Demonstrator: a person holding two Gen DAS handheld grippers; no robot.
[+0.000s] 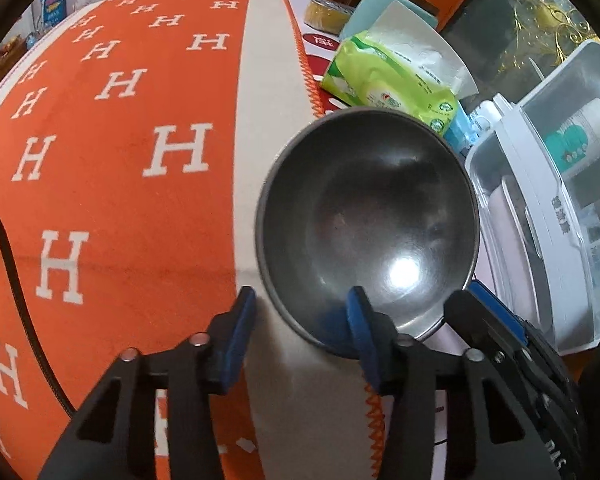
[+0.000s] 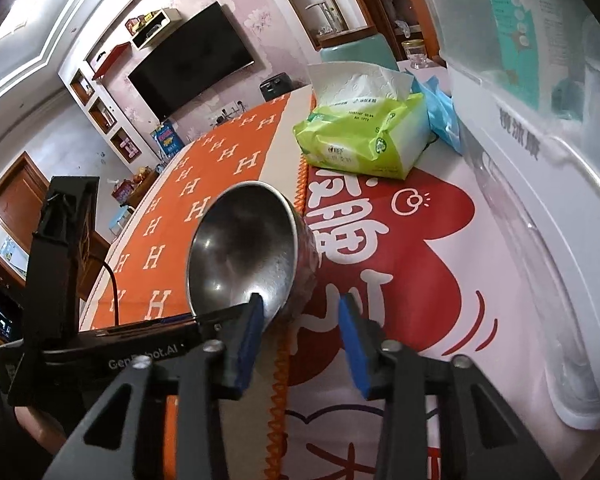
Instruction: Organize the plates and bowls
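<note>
At the cream border of the orange H-patterned tablecloth (image 1: 120, 160), the round, glossy stainless-steel bowl (image 1: 364, 220) sits as you line up a pickup. Your left gripper (image 1: 302, 320) and right gripper (image 2: 302, 316) both stand open, each straddling the thin rim, clamped on nothing. Next, close one pair squarely on that slick metal wall before lifting.

White "H" letters are repeating across the orange cloth (image 1: 120, 184); "GenRobot.AI" is showing on the black body of the left claw's handle (image 2: 140, 354); print on the green tissue pack (image 2: 364, 140) and white box is staying too small to read
</note>
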